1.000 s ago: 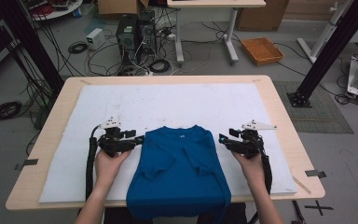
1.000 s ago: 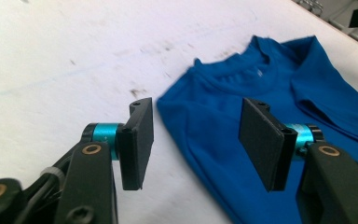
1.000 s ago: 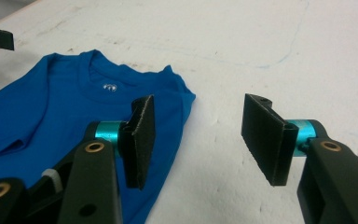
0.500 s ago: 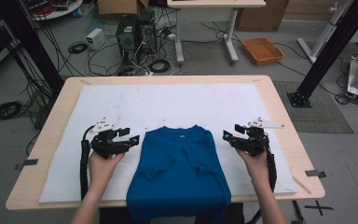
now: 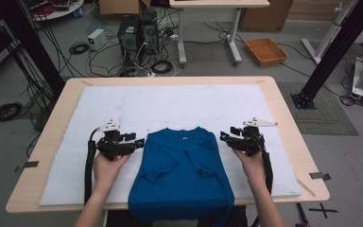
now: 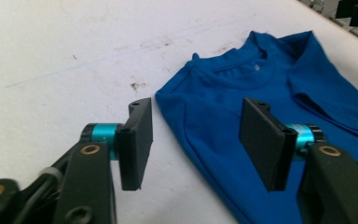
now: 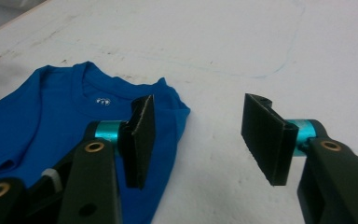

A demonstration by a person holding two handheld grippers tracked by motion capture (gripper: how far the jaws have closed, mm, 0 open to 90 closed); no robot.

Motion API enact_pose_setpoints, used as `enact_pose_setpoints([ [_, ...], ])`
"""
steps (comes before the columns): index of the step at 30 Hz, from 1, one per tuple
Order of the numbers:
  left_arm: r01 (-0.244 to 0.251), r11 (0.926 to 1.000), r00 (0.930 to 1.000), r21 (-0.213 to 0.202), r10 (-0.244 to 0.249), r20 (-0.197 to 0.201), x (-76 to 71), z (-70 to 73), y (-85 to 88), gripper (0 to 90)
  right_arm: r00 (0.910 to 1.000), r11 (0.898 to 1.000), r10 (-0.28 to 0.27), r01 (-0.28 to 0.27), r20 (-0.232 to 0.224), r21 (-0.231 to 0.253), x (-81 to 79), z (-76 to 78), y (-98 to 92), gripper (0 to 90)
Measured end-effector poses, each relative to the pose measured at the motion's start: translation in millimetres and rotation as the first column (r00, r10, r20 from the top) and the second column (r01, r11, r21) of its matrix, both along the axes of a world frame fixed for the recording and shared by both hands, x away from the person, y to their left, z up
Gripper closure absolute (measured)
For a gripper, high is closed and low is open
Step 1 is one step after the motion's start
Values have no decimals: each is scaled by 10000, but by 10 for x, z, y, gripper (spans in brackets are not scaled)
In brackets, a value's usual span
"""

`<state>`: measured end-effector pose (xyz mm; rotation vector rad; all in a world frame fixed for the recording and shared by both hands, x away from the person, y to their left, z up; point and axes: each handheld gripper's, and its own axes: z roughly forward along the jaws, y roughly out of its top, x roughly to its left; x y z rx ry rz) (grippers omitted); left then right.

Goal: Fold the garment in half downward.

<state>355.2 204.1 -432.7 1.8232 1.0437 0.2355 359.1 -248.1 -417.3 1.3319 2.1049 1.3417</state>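
Blue shirt (image 5: 182,165), edges flanked by open tongs

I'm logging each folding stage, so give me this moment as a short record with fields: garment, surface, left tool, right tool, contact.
garment: blue T-shirt, sleeves folded in, collar away from the person, hem hanging over the near edge
surface: white mat on a wooden table
left tool: open, jaws have just been closing, at the shirt's left shoulder edge
right tool: open, jaws have just been closing, beside the right shoulder
contact: nothing gripped
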Motion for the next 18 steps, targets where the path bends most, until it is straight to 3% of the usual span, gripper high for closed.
enact_pose_setpoints([
  [2, -223, 9997, 9996, 95, 224, -193, 57, -31, -33, 480, 9992, 9999, 80, -84, -389, -87, 36, -70, 96, 477],
  [3, -386, 9992, 9972, 40, 388, -633, 117, -74, -47, 497, 9987, 9998, 109, -116, -489, -136, 50, -102, 129, 489],
  [7, -657, 9976, 9920, 196, 675, -1070, 168, -145, -98, 529, 9955, 9988, 214, -253, -921, -415, 93, -212, 245, 534],
  [11, -502, 9985, 9915, 225, 525, -1189, 185, -165, -147, 529, 9949, 9956, 312, -395, -963, -854, 103, -249, 340, 564],
  [14, -430, 9988, 9918, 237, 455, -1198, 188, -163, -181, 533, 9940, 9964, 143, -233, -1088, -816, 129, -275, 343, 608],
  [18, -319, 9975, 9927, 623, 388, -1143, 186, -189, -268, 617, 9943, 9949, 135, -240, -1062, -984, 131, -293, 348, 670],
])
